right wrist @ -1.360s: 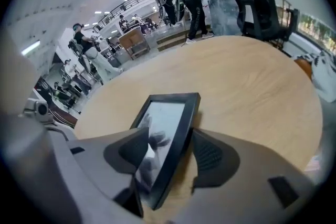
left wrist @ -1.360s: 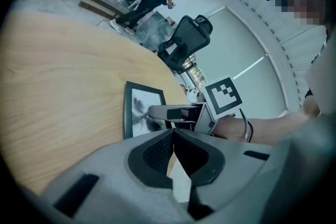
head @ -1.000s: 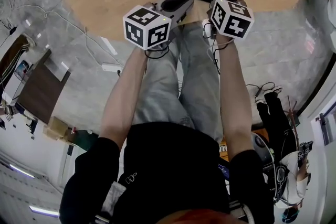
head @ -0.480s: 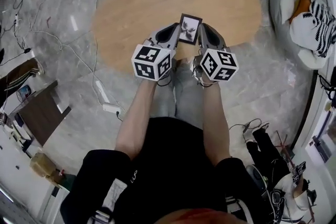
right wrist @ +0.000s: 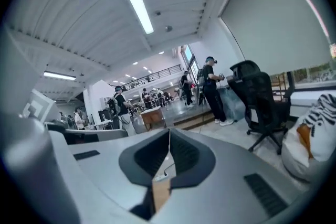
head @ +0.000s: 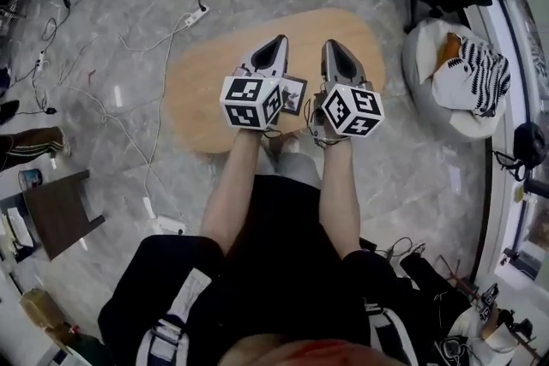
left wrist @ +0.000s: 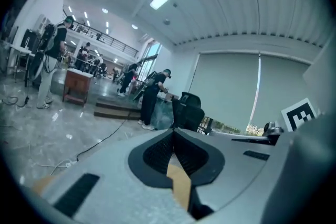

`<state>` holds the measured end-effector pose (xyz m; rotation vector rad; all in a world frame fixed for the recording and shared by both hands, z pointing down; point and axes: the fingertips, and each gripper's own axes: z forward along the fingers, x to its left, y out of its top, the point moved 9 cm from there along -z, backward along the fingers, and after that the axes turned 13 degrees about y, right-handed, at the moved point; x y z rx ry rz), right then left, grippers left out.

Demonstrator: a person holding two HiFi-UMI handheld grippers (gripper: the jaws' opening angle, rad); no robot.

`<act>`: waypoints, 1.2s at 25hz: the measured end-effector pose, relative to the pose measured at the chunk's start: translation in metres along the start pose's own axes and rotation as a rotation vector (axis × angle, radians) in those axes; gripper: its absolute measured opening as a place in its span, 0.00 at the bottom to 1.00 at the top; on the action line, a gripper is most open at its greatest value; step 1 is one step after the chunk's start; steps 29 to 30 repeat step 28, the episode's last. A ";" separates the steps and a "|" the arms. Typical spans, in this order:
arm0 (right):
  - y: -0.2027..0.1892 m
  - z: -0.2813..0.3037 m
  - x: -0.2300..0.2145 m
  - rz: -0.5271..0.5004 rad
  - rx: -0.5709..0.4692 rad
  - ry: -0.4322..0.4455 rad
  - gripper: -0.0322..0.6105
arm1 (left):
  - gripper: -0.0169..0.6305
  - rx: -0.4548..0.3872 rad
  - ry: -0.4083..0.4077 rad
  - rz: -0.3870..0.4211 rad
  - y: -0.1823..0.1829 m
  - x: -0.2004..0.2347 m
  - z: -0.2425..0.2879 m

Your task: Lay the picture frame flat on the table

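"Looking down, what fills most of the view?"

"The grey marble floor (head: 103, 39), with cables (head: 150, 111) trailing across it, then the oval wooden desk (head: 202, 94)."

"And the tools?"

"Both are held side by side, high over the desk. The left hand-held gripper (head: 279, 39) has its jaws pressed together on nothing. The right hand-held gripper (head: 330, 44) is the same, closed and empty."

"Where is the picture frame (head: 296, 94)?"

"On the desk, seen between the two grippers, with its left edge hidden behind the left marker cube (head: 250, 102)."
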<state>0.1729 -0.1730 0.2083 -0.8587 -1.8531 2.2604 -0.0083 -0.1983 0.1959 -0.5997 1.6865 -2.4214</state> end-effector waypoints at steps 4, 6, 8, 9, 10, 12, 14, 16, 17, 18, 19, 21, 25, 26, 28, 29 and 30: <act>0.053 -0.014 0.019 -0.152 -0.071 0.018 0.07 | 0.04 -0.137 -0.009 0.060 0.044 -0.029 -0.015; 0.068 -0.020 0.028 -0.205 -0.088 0.017 0.07 | 0.04 -0.188 -0.007 0.085 0.059 -0.039 -0.023; 0.078 -0.024 0.033 -0.240 -0.099 0.018 0.07 | 0.04 -0.220 -0.004 0.099 0.069 -0.045 -0.028; 0.082 -0.026 0.035 -0.250 -0.103 0.019 0.07 | 0.04 -0.229 -0.003 0.100 0.072 -0.046 -0.030; 0.084 -0.028 0.035 -0.255 -0.107 0.020 0.07 | 0.04 -0.233 -0.003 0.100 0.074 -0.048 -0.031; 0.086 -0.031 0.035 -0.259 -0.113 0.019 0.07 | 0.04 -0.237 -0.003 0.100 0.075 -0.050 -0.032; 0.087 -0.034 0.034 -0.265 -0.117 0.016 0.07 | 0.04 -0.241 -0.005 0.103 0.076 -0.050 -0.034; 0.088 -0.034 0.034 -0.272 -0.122 0.015 0.07 | 0.04 -0.245 -0.004 0.103 0.076 -0.049 -0.033; 0.089 -0.033 0.033 -0.276 -0.124 0.016 0.07 | 0.04 -0.246 -0.001 0.102 0.075 -0.048 -0.032; 0.090 -0.032 0.032 -0.278 -0.126 0.017 0.07 | 0.04 -0.246 0.002 0.102 0.075 -0.047 -0.031; 0.090 -0.031 0.032 -0.277 -0.127 0.019 0.07 | 0.04 -0.243 0.005 0.101 0.075 -0.045 -0.031; 0.090 -0.030 0.032 -0.276 -0.124 0.017 0.07 | 0.04 -0.238 0.009 0.103 0.075 -0.045 -0.031; 0.095 -0.027 0.031 -0.282 -0.120 0.014 0.07 | 0.04 -0.242 0.014 0.101 0.081 -0.044 -0.028; 0.097 -0.026 0.030 -0.283 -0.119 0.014 0.07 | 0.04 -0.244 0.016 0.100 0.082 -0.045 -0.026; 0.099 -0.024 0.027 -0.287 -0.117 0.013 0.07 | 0.04 -0.247 0.020 0.096 0.084 -0.045 -0.024; 0.099 -0.024 0.027 -0.287 -0.117 0.013 0.07 | 0.04 -0.247 0.020 0.096 0.084 -0.045 -0.024; 0.099 -0.024 0.027 -0.287 -0.117 0.013 0.07 | 0.04 -0.247 0.020 0.096 0.084 -0.045 -0.024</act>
